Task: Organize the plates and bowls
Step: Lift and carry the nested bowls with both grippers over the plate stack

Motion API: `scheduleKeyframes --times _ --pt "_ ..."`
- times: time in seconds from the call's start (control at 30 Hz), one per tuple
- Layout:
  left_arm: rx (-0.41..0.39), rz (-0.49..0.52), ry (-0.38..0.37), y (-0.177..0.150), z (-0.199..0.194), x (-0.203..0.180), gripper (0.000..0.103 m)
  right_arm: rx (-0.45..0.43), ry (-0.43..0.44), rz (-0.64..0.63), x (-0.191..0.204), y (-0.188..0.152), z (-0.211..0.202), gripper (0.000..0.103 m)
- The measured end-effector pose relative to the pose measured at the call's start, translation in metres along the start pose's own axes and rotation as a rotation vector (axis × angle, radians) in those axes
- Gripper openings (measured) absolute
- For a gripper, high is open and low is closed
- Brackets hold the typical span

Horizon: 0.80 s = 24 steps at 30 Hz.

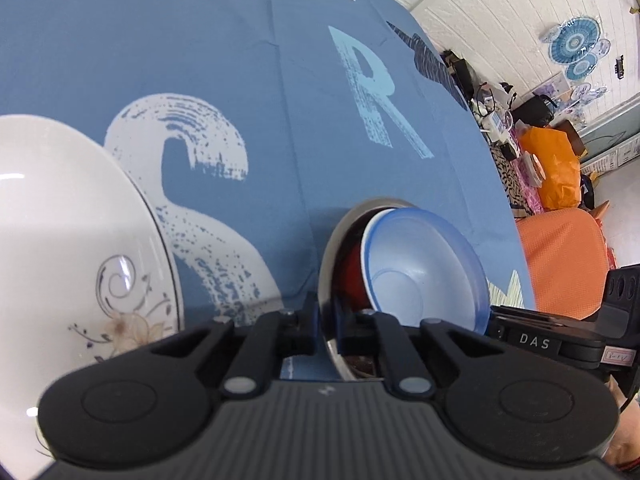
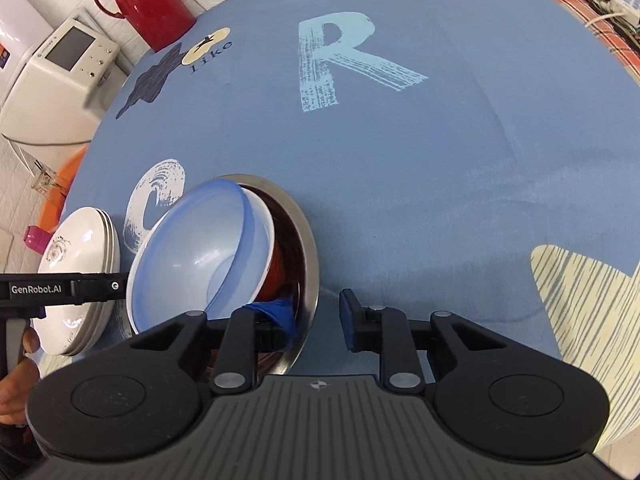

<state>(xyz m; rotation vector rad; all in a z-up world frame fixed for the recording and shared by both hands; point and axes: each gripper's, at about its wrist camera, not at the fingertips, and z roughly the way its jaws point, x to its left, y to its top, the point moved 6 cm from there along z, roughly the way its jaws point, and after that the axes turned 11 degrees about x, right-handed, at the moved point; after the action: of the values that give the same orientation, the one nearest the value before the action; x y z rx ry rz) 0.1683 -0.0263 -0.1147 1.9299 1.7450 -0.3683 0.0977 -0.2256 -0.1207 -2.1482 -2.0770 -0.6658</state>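
While your left claw is pinching the steel bowl's slick rim, your right claw is gaping wide, straddling it. The loose blue bowl nested inside is tilting; grip rims.

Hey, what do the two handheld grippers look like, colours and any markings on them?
Both are matte black plastic with a ribbed grey base, round pivot housings and silver pins; the jaws carry blue pads. The left gripper reads "GenRobot.AI" in white along its side. The right gripper has a "DAS" label and a small handwritten tag.
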Motion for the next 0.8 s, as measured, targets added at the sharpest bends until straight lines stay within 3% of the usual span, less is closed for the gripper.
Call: scheduleKeyframes --times 0.1,0.17,0.23,0.37,0.47,0.5,0.6,0.7,0.77,0.8 --pt "-0.011 0.008 0.024 -0.001 -0.001 -0.002 0.007 -0.017 -0.012 -0.028 0.005 -0.003 0.002 0.003" --pt "-0.01 0.024 0.016 -0.001 -0.001 -0.005 0.0 -0.016 0.019 -0.04 0.008 -0.007 0.005 0.0" --pt "-0.023 0.028 0.029 0.0 -0.001 -0.004 0.0 -0.002 0.066 -0.05 0.012 -0.011 0.009 0.001" --pt "-0.026 0.04 0.001 0.001 0.0 -0.002 0.0 -0.022 0.047 -0.085 0.014 -0.011 0.008 0.0" --pt "-0.03 0.037 -0.015 -0.003 -0.001 0.006 0.012 -0.031 0.069 -0.061 0.009 -0.009 0.007 0.002" --pt "-0.033 0.036 -0.011 -0.003 -0.001 0.008 0.021 -0.037 0.067 -0.06 0.008 -0.008 0.006 0.005" --pt "-0.035 0.03 -0.004 -0.003 0.0 0.01 0.023 -0.047 0.053 -0.068 0.009 -0.008 0.006 0.006" --pt "-0.043 0.042 0.013 -0.003 0.0 0.004 0.018 -0.059 0.043 -0.07 0.009 -0.006 0.005 0.006" --pt "-0.055 0.069 -0.006 -0.005 0.0 -0.003 0.002 -0.061 0.05 -0.066 0.009 -0.006 0.004 0.007" --pt "-0.061 0.078 -0.006 -0.005 0.001 -0.006 0.0 -0.063 0.05 -0.072 0.009 -0.006 0.004 0.006"
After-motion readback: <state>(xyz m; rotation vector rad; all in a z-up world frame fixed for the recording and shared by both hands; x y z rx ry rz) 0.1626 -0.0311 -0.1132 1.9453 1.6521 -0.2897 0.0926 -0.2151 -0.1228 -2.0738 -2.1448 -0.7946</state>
